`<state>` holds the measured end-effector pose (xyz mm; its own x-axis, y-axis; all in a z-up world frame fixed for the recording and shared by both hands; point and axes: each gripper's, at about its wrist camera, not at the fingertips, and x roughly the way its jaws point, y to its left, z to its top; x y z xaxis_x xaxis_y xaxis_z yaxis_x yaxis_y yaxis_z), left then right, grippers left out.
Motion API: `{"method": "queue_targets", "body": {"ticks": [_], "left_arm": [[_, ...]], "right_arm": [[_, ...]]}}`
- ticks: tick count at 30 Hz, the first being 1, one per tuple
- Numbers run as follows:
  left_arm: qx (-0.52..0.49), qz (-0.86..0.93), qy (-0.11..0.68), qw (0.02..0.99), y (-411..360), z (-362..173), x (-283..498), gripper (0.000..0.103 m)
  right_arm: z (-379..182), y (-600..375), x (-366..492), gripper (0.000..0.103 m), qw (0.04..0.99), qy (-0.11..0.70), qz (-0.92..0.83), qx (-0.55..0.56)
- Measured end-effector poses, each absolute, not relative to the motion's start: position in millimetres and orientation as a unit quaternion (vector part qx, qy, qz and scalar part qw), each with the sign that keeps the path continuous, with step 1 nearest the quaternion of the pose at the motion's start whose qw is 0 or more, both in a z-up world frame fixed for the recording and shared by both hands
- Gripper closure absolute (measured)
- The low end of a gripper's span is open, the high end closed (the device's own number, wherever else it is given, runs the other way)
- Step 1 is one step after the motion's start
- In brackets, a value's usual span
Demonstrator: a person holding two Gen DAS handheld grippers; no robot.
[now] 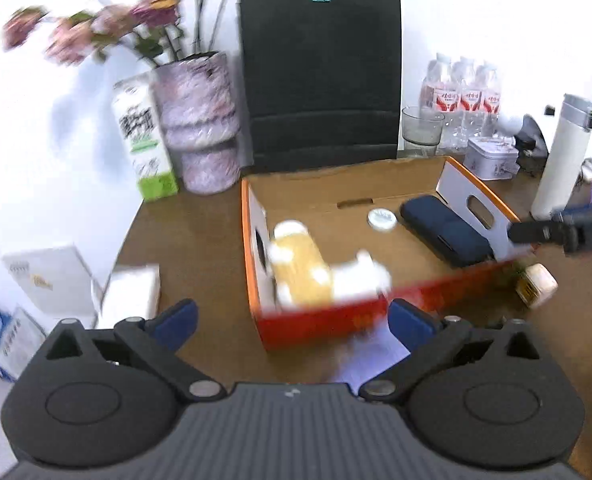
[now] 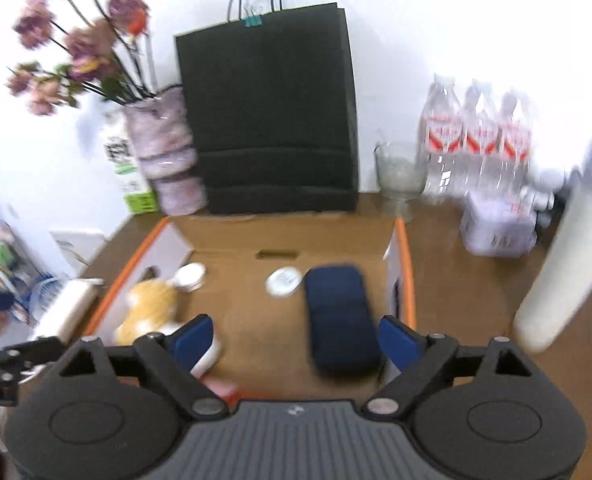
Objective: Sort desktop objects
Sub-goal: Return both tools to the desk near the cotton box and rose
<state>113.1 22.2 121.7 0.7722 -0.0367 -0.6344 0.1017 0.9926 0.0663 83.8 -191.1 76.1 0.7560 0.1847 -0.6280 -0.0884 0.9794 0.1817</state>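
Both my grippers, left [image 1: 292, 320] and right [image 2: 296, 340], stand apart and empty. The orange-rimmed cardboard box [image 1: 252, 280] already holds 3 items: yellow-and-white plush toy [image 1: 304, 272], navy zipped case [image 2: 342, 320], white round tin [image 1: 381, 219]. A small cream jar [image 1: 536, 284] remains outside on the brown desk [image 1: 200, 248]. Motion blur obscures the toy's details.

Left gripper [image 1: 292, 316]: hanging with its jaws spread wide, blue fingertips [image 1: 176, 318] far apart, nothing between them, pointing forward over the table's front edge.
Right gripper [image 2: 296, 334]: likewise gaping, blue pads [image 2: 194, 338] well apart and gripping nothing; in the left wrist view it is showing at the right edge.
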Motion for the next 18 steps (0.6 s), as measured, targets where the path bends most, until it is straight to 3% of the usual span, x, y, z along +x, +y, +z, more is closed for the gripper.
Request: {"method": "queue_targets", "body": {"ticks": [4,8,14,18], "left_arm": [[-0.016,-0.043,0.307,0.951,15.8,74.7,44.4,0.000],[0.044,-0.097,0.313,0.944,-4.1,30.4,-8.4,0.000],[0.002,-0.068,0.281,0.957,-3.7,12.0,-51.4,0.000],[0.026,-0.058,0.310,0.949,-7.7,4.9,-46.9,0.000]], "right_arm": [[36.2,-175.1,3.3,0.013,0.950,0.305,0.054,0.052],[-6.6,-160.0,-55.7,0.013,0.948,0.316,0.039,-0.007],[-28.5,-168.1,-114.1,0.013,0.950,0.310,0.045,-0.001],[-37.7,-168.7,-120.1,0.013,0.949,0.312,0.047,0.008]]}}
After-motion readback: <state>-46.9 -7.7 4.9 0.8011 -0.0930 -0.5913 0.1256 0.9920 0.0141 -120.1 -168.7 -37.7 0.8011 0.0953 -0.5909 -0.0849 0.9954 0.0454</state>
